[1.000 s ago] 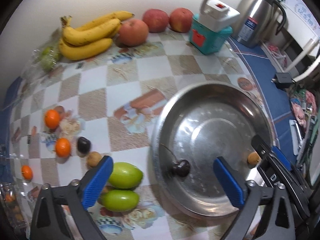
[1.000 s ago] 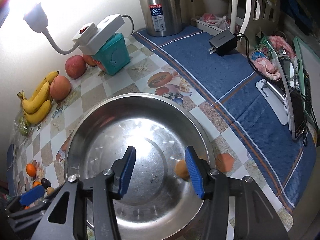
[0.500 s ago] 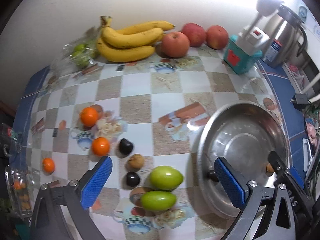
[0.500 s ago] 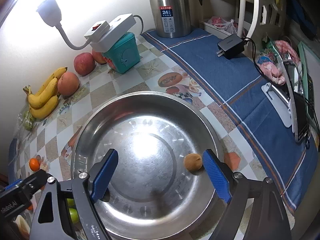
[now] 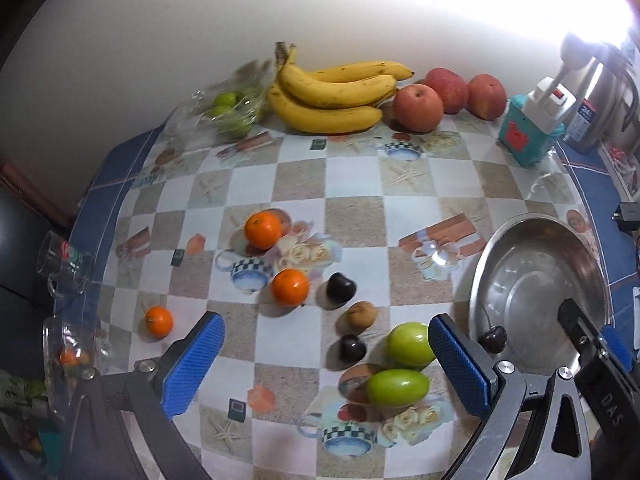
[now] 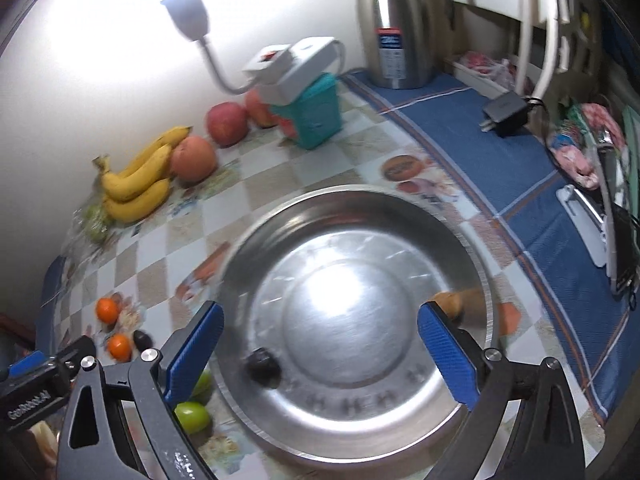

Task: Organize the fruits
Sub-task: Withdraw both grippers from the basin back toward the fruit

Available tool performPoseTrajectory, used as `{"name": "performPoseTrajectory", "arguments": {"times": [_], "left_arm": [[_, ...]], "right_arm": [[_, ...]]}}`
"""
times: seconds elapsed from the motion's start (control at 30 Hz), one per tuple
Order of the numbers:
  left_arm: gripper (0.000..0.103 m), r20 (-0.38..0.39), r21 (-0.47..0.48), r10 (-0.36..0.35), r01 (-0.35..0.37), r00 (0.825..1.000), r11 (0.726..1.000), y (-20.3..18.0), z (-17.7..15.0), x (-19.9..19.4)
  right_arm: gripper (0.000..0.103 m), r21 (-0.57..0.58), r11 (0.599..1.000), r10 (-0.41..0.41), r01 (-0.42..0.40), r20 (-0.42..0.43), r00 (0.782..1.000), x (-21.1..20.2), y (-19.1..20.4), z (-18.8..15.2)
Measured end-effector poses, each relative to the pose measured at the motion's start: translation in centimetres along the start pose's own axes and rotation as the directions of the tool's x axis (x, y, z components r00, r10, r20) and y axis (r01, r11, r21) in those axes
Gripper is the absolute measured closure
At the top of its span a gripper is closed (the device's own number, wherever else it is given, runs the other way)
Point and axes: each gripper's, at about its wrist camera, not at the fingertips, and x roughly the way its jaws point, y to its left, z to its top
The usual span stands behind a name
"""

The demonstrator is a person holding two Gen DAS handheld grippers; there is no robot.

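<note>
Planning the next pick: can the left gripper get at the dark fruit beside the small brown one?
Probably yes. The left gripper is open, the dark fruit lies between its fingers' line, and nothing covers it; the brown fruit sits close.

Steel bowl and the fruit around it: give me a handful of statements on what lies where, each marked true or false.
1. The steel bowl holds a dark cherry and a small brown fruit. True.
2. Both green fruits lie inside the bowl. False: they lie on the tablecloth beside it.
3. The bananas sit by the wall next to three apples. True.
4. The right tongs grip the brown fruit. False: their jaws are opening, with nothing held between them.
5. Three oranges lie on the tablecloth. True.
</note>
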Motion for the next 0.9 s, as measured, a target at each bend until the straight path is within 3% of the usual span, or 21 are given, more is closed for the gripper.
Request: {"name": "performPoseTrajectory", "arguments": {"times": [0.23,0.37,0.63,0.77,0.9], "left_arm": [[0.000,-0.034,-0.132,0.008,-0.013,0.999,0.991,3.6,-0.9,0.5],[0.000,-0.079,-0.210,-0.013,-0.004,0.997,0.978,5.4,-1.5,1.9],[0.003,-0.150,-0.216,-0.045,0.011,0.988,0.976,6.7,-1.8,4.5],[0.003,-0.192,-0.220,-0.112,0.069,0.975,0.973,7.4,-1.9,6.7],[0.003,-0.223,-0.203,-0.067,0.020,0.973,0.979,8.0,-2.1,7.5]], "right_arm": [[0.005,-0.144,0.986,0.076,-0.083,-0.049,0.996,0.2,4.6,-0.8],[0.005,-0.220,0.971,0.075,-0.089,-0.070,0.995,0.5,6.9,-1.6],[0.007,-0.271,0.957,0.068,-0.103,-0.134,0.989,2.2,9.5,-3.0],[0.008,-0.295,0.951,0.048,-0.094,-0.162,0.986,2.8,10.3,-3.6],[0.008,-0.323,0.942,0.032,-0.090,-0.182,0.983,3.5,11.3,-4.3]]}}
